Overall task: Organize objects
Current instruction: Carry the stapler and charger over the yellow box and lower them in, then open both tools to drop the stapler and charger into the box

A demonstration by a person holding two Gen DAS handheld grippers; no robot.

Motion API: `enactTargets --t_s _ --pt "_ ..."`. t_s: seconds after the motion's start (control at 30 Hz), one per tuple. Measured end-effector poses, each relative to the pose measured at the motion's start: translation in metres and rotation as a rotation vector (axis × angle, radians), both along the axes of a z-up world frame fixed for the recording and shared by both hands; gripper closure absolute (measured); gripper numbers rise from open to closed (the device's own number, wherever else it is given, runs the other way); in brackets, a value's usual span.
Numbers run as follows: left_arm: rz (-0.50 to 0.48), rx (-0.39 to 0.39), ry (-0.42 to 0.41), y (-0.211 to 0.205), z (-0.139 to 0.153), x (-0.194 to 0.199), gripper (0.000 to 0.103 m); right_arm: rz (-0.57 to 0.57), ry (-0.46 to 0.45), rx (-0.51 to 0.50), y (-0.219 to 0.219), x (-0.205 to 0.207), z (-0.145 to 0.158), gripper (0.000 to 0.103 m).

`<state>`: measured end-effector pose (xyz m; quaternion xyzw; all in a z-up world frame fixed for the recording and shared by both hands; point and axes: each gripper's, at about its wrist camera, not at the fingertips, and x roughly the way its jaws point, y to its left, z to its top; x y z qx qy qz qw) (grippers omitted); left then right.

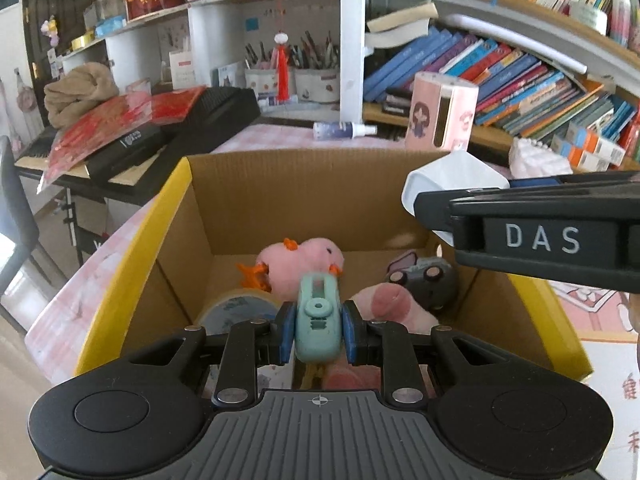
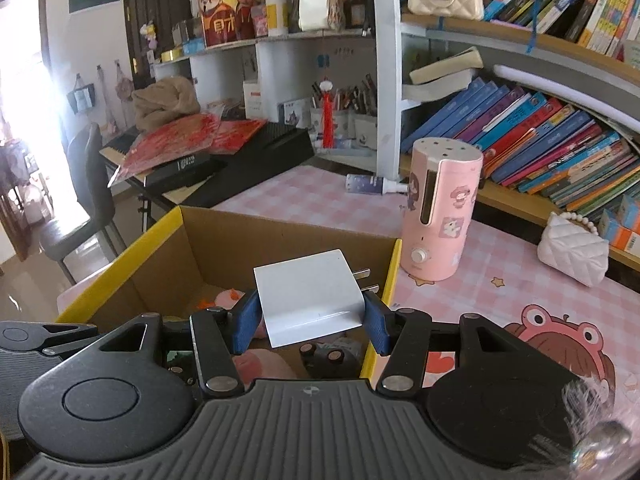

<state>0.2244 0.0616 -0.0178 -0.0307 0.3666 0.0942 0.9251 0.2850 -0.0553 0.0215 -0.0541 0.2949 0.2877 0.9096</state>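
Crowded bookshelves [image 2: 540, 136] and a pink checked tablecloth [image 2: 304, 196] frame an open cardboard box [image 1: 304, 208] with yellow-edged flaps, standing near the table's left edge. Above its interior, the left gripper [image 1: 319, 330] is clamped on a teal plastic tool [image 1: 319, 320], blue pads pressing both its sides. Beneath it on the box floor lie a pink plush toy [image 1: 304, 260], a grey toy car [image 1: 424, 278], a roll of tape [image 1: 240, 308] and a second pink plush [image 1: 394, 304], which leave little bare cardboard. The right gripper [image 2: 310, 318] is closed on a white plug adapter [image 2: 310, 298], its two metal prongs pointing toward the box's right wall; seen from the left wrist, the adapter hangs over the right side of the box, level with the rim. Just beyond that wall stands a pink humidifier [image 2: 440, 212], with a spray bottle [image 2: 372, 183] lying behind it and a white quilted purse [image 2: 574, 250] farther right, leaving open tablecloth between them.
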Motion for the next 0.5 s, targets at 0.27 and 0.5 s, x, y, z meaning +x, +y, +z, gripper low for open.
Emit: enactTargets --t_s 0.27,0.5 --pt "-0.001 0.007 0.019 -0.002 -0.006 0.01 0.08 0.055 0.04 -0.065 0.012 0.015 -0.016 0.051" --pt "0.015 0.032 0.009 -0.002 -0.007 0.013 0.068 0.091 0.048 -0.097 0.022 0.025 -0.021 0.051"
